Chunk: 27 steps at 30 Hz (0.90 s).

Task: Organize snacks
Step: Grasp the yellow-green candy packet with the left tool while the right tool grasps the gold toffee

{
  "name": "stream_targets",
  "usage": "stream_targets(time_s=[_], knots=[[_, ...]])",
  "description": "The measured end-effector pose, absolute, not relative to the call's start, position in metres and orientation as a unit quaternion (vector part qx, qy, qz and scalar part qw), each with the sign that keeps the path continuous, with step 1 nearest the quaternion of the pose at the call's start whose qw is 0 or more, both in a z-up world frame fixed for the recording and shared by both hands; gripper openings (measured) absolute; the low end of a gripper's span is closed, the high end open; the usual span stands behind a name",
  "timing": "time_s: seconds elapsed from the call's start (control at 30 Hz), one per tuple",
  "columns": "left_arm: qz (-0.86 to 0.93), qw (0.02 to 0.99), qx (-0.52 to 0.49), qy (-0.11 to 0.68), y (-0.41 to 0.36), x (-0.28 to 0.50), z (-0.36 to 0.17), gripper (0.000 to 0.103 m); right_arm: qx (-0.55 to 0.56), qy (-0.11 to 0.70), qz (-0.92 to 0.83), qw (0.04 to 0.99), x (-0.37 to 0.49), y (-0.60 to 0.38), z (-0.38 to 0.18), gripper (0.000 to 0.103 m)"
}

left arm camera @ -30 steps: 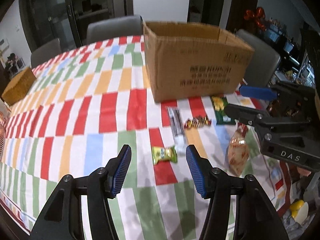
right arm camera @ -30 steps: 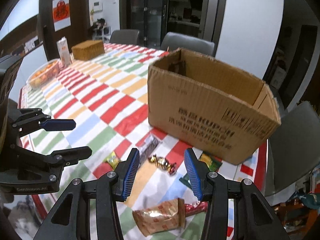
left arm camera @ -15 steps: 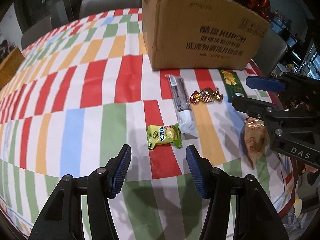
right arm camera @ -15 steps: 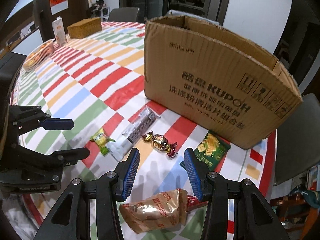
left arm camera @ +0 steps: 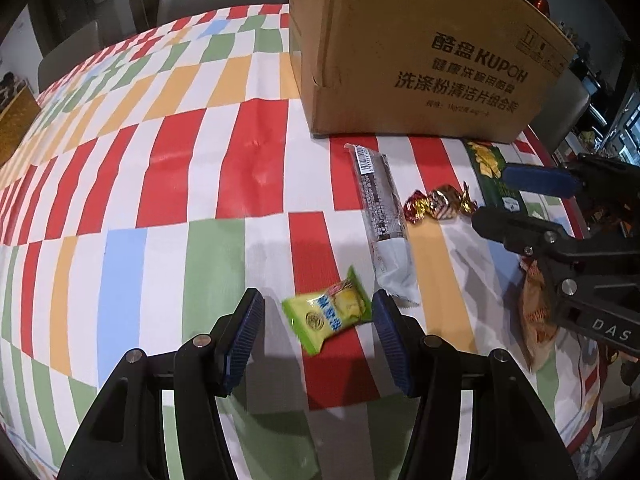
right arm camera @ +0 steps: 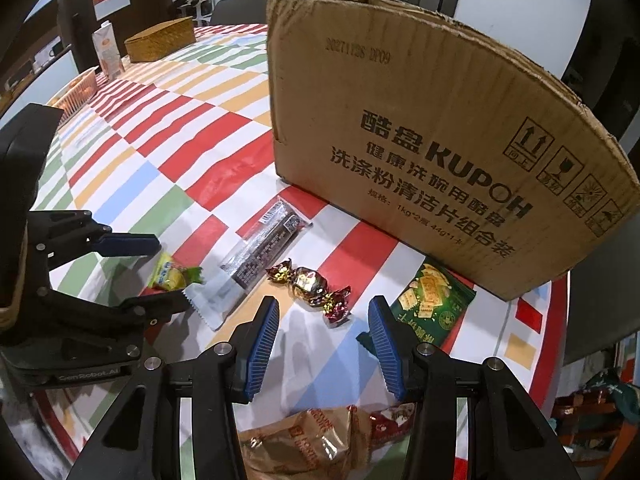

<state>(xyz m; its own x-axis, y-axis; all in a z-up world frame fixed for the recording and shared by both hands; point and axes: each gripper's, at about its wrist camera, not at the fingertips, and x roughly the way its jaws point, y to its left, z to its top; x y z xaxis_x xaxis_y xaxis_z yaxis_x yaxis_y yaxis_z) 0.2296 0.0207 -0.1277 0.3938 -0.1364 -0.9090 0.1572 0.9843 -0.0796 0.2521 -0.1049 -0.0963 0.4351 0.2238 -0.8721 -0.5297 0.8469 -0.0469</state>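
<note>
So the left tool [left arm camera: 318, 336] sits wide open around a small yellow-green snack packet [left arm camera: 328, 314] on the checkered bench [left arm camera: 160, 200], not squeezing it. Right tool [right arm camera: 322, 336] is open too, hovering near one gold-and-red foil candy [right arm camera: 310, 286]. Five snacks total: plus a long dark wafer bar [right arm camera: 260, 260], a green cracker pouch [right arm camera: 430, 304], a tan crinkly bag [right arm camera: 320, 444]. One big brown cardboard box [right arm camera: 432, 148] stands right behind them.

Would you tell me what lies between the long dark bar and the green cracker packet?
One gold-and-red foil candy, touching neither the long dark bar nor the green cracker packet, clearest in the right wrist view.
</note>
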Motion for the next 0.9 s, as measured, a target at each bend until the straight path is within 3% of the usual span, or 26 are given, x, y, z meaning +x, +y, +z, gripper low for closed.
stream_targets(time_s=[0.07,0.13,0.3,0.83,0.9], knots=[[-0.085,0.837,0.014,0.540,0.020,0.230,-0.128,0.054,-0.157,0.483,0.228,0.831,0.256,-0.105,-0.098,0.048],[-0.081,0.841,0.021,0.534,0.019,0.228,-0.128,0.041,-0.155,0.486,0.229,0.829,0.259,-0.106,-0.100,0.048],[-0.087,0.843,0.013,0.531,0.025,0.221,-0.127,0.035,-0.163,0.489,0.236,0.824,0.263,-0.102,-0.106,0.048],[-0.074,0.858,-0.028,0.507,0.033,0.223,-0.099,0.033,-0.169,0.508,0.247,0.808,0.279,-0.085,-0.125,0.047],[-0.074,0.860,-0.032,0.504,0.032,0.225,-0.096,0.033,-0.169,0.511,0.249,0.805,0.281,-0.083,-0.127,0.043]])
